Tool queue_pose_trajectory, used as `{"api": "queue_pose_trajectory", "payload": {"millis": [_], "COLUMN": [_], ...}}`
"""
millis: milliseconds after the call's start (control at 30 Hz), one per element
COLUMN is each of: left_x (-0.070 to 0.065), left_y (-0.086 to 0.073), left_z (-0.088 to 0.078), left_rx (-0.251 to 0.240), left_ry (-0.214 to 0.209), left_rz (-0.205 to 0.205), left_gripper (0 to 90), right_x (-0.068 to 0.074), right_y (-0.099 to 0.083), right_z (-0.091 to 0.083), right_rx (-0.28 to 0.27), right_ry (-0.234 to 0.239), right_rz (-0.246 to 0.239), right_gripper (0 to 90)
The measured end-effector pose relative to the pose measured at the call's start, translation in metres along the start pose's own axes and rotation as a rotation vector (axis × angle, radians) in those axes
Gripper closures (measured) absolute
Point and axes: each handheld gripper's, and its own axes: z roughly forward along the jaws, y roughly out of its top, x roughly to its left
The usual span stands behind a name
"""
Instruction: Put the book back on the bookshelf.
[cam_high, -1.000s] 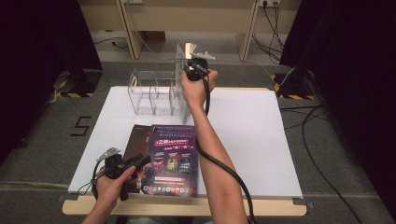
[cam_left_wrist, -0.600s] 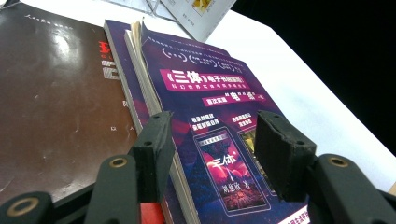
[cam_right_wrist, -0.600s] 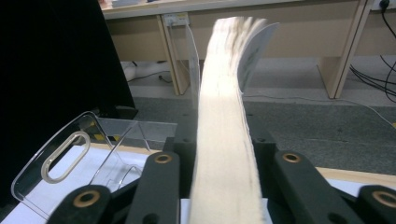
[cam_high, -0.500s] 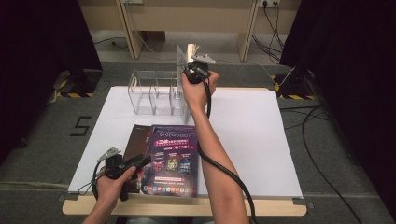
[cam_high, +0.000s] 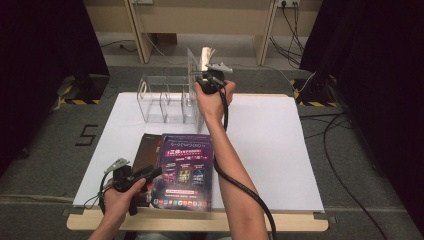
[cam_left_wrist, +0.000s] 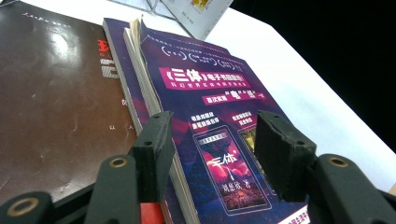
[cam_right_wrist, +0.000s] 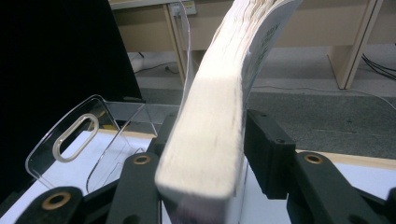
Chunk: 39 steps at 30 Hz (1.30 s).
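Book stands upright in the clear acrylic rack at the desk's far edge; my right claw has just been opening, jaws apart either side of it. Release step, I judge. Left claw gapes over the purple book; next, grip that.

The clear rack stands at the far side of the tabletop. A book stands upright at the rack's right end. Nearer than the rack lie two more — a magazine overlapping a book's right edge.
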Motion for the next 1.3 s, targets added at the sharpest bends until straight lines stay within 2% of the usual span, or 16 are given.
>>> {"api": "queue_pose_trajectory", "payload": {"millis": [533, 1033, 1300], "left_x": [0.001, 0.003, 0.003], "left_y": [-0.001, -0.001, -0.001], "left_z": [0.002, 0.002, 0.002], "left_rx": [0.007, 0.009, 0.011], "left_ry": [0.023, 0.034, 0.037], "left_rz": [0.004, 0.007, 0.011], "left_gripper": [43.8, 43.0, 43.1], "right_x": [0.0, 0.001, -0.004], "right_y": [-0.003, -0.015, -0.024], "right_z": [-0.033, -0.056, -0.068], "right_rx": [-0.026, -0.018, -0.008], "right_ry": [0.045, 0.098, 0.109], "right_rz": [-0.015, -0.022, -0.031], "right_gripper": [55.5, 55.2, 55.0]}}
